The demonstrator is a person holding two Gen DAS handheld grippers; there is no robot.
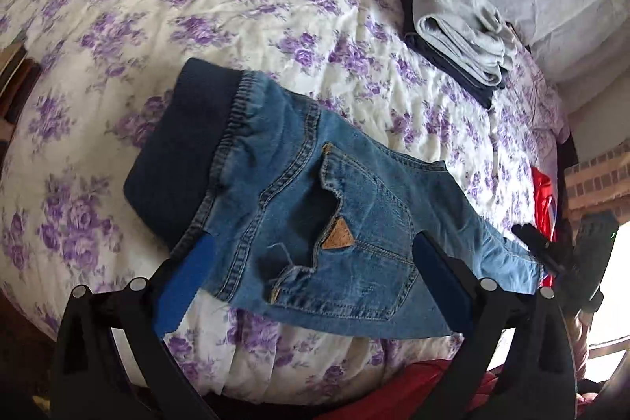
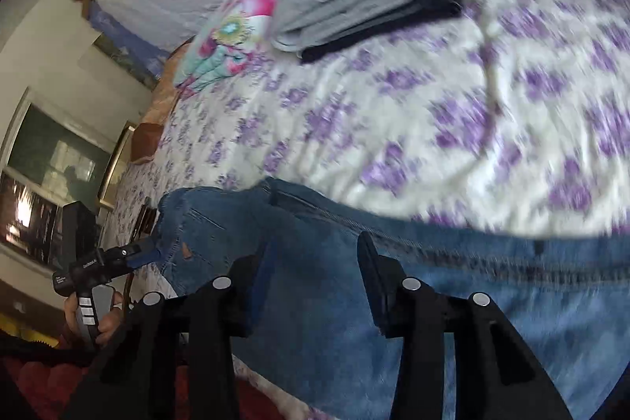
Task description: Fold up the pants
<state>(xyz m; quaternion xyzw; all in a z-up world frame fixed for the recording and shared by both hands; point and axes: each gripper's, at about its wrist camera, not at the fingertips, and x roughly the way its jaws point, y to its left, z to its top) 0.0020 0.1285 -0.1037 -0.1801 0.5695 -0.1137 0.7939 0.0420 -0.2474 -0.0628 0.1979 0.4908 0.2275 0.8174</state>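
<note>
The left hand-held gripper stands spread at the lower middle of its view, pinching nothing, with the jeans lying on the bed between its pads. The right hand-held gripper, low centre of its blurred view, is also spread over denim. The loose legs may bunch if dragged unevenly. The pocket's tan patch shows no readable writing.
</note>
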